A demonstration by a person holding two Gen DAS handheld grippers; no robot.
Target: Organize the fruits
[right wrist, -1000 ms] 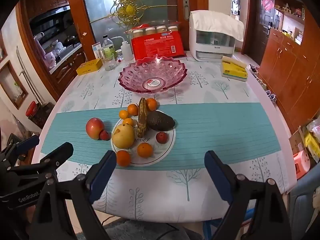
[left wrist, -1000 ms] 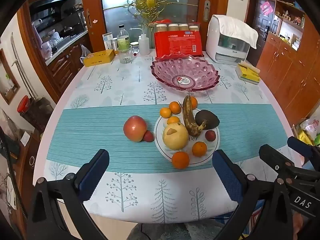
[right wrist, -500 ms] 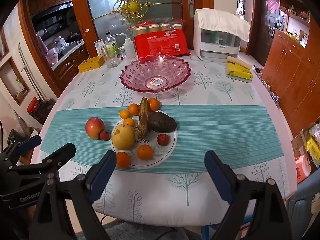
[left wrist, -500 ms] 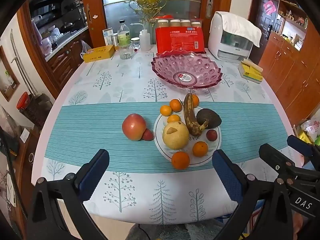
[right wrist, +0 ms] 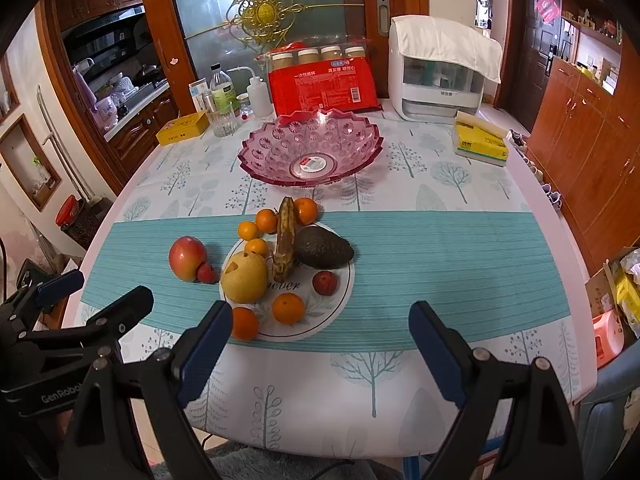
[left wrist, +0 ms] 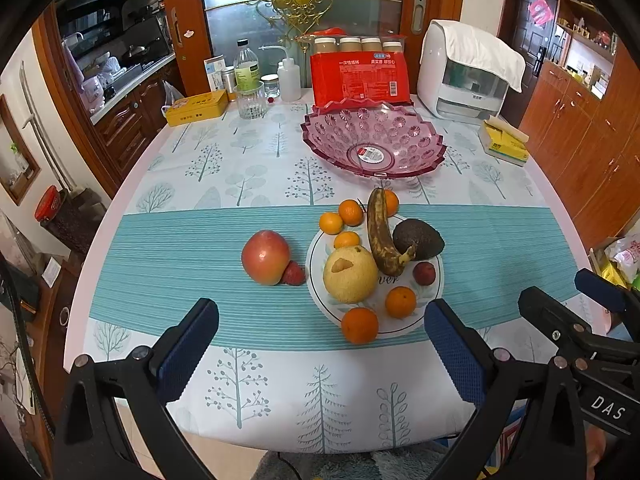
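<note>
Your left tongs [left wrist: 320, 344] sit at the bottom of the left wrist view with their blue pads spread wide and nothing between them, hovering over the near edge of the counter [left wrist: 240, 392]. Your right tongs [right wrist: 320, 336] are released the same way, low in the right wrist view, grasping nothing. At the centre of both views lies the white plate [left wrist: 434, 292] holding a yellow pear [left wrist: 350, 274], a browned banana [left wrist: 380, 236], a dark avocado [left wrist: 418, 238], a small red fruit [left wrist: 424, 273] and several oranges [left wrist: 401, 301]. One orange [left wrist: 359, 325] rests on the plate's near rim. Just left of the plate, on the teal stripe, a red apple [left wrist: 265, 257] touches a lychee [left wrist: 293, 273]. Above the plate in the frame stands the pink glass bowl [left wrist: 340, 136], holding no fruit. A red package [left wrist: 360, 80] stands behind it.
</note>
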